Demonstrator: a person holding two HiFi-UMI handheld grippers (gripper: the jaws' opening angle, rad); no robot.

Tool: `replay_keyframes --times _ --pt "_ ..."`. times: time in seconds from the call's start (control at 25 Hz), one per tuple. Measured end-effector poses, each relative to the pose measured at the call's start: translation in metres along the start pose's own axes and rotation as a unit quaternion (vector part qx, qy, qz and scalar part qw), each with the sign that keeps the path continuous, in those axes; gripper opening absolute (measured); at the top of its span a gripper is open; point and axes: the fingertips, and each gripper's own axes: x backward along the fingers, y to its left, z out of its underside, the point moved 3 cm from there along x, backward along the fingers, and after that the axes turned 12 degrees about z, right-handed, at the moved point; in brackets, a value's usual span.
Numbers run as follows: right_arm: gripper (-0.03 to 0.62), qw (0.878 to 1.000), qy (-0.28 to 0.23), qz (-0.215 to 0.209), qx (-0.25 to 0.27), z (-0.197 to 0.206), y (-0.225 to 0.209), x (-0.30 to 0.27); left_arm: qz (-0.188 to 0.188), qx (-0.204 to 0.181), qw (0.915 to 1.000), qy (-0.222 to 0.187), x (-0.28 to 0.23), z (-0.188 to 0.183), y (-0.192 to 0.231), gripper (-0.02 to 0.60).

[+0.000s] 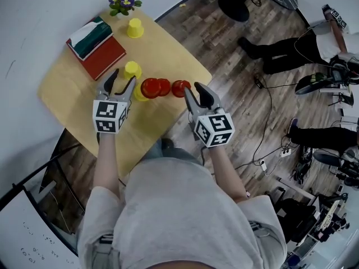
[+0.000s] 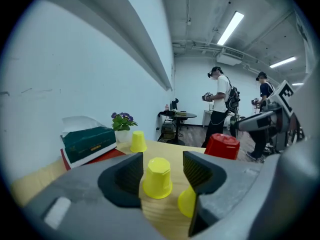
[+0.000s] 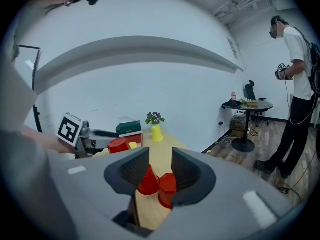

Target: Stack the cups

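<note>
Nearest you, the left tool (image 1: 123, 82) has its jaws apart and grips nothing. An upturned yellow cup (image 2: 157, 178) sits framed between the jaws, untouched, and a tipped yellow cup (image 2: 186, 202) lies just beside it. Your right tool (image 1: 193, 90) is also apart and empty, and looks onto a red cup (image 3: 148, 181) and a second red cup (image 3: 168, 189) just ahead of its jaws, near the edge of the surface (image 1: 168, 49). A third red cup (image 2: 222, 146) stands between the two groups. Judge these cups as light, thin-walled and smooth: they should tip at a nudge and buckle under a hard squeeze. Take each one across its wall at about mid-height, with light pressure. Well beyond stands a far cup (image 1: 134, 28), also yellow, near a book (image 1: 104, 58), a tissue box (image 1: 90, 36) and flowers (image 1: 124, 1). Only the head view shows the whole row of cups and both tools together. Only the left gripper view shows plainly that one yellow cup lies on its side. Only the right gripper view shows the gap between its jaws and the red cups.
</note>
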Motion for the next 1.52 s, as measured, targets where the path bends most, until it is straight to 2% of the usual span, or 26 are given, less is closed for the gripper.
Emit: replay_keyframes --times 0.52,0.6,0.64,0.68,0.88,1.12,1.36,1.52 --pt "0.143 1.0 0.023 0.016 0.005 0.005 -0.008 -0.01 0.014 0.023 0.9986 0.046 -0.043 0.039 0.02 0.273" --pt "0.144 1.0 0.025 0.015 0.004 0.004 -0.006 -0.014 0.013 0.02 0.9985 0.049 -0.045 0.043 0.021 0.265" --pt "0.143 1.0 0.025 0.014 0.003 0.003 -0.006 -0.016 0.012 0.018 0.9986 0.049 -0.045 0.043 0.022 0.239" --pt "0.143 1.0 0.024 0.013 0.002 0.003 -0.005 -0.017 0.011 0.018 0.9987 0.047 -0.045 0.043 0.023 0.221" --pt "0.131 1.0 0.017 0.011 0.007 -0.003 -0.001 -0.03 0.007 0.02 0.9995 0.024 -0.037 0.031 0.026 0.219" --pt "0.003 1.0 -0.016 0.017 0.017 -0.019 0.006 -0.044 0.004 0.016 0.9999 -0.006 -0.011 0.008 0.026 0.218" --pt "0.002 0.999 -0.031 0.004 0.035 -0.03 0.014 -0.052 -0.009 0.022 0.9995 -0.02 0.016 -0.01 0.022 0.218" --pt "0.002 0.999 -0.032 -0.016 0.039 -0.037 0.014 -0.052 -0.032 0.03 0.9986 -0.03 0.036 -0.023 0.007 0.218"
